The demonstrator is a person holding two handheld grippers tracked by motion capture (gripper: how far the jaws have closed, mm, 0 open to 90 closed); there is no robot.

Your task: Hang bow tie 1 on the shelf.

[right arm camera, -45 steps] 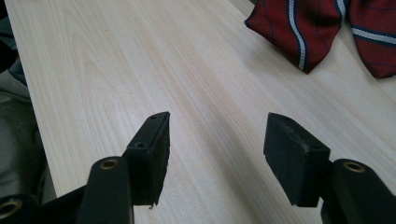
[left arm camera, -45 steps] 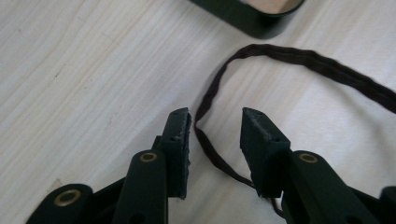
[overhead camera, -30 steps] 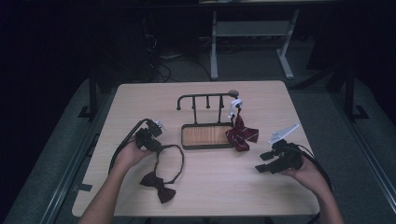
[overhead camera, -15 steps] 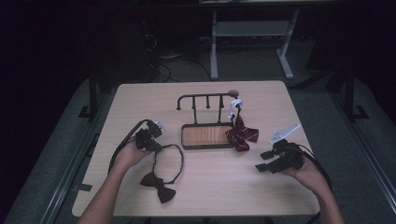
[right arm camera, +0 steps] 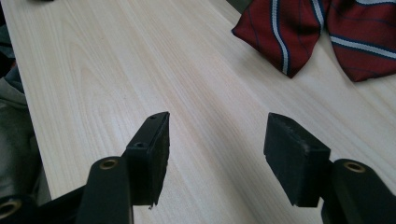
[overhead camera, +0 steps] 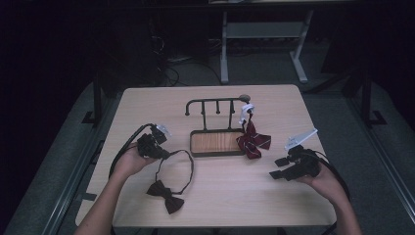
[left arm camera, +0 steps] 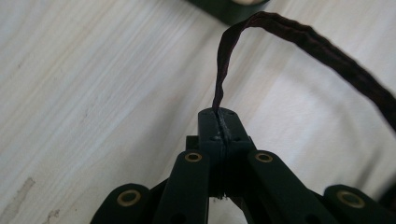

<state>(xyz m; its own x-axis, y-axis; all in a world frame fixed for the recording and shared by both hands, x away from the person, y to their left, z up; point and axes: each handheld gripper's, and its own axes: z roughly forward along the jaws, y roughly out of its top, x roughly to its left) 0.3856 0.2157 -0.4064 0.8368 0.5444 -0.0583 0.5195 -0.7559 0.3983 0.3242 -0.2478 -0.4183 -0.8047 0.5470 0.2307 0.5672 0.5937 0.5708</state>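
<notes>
Two bow ties at a hook rack on a pale wooden tabletop [overhead camera: 147, 105], dark room behind.

Judged about half done: striped red bow tie [overhead camera: 253, 140] already hung from the rack [overhead camera: 215, 105], draped beside its wooden base. Dark bow tie [overhead camera: 166, 193] flat on the tabletop, its strap [left arm camera: 299, 37] pinched in the closed left hand-held gripper [left arm camera: 219, 123]. Right hand-held gripper [right arm camera: 217, 156] spread wide and empty, near the striped tie. Grey floor and desk legs beyond.
</notes>
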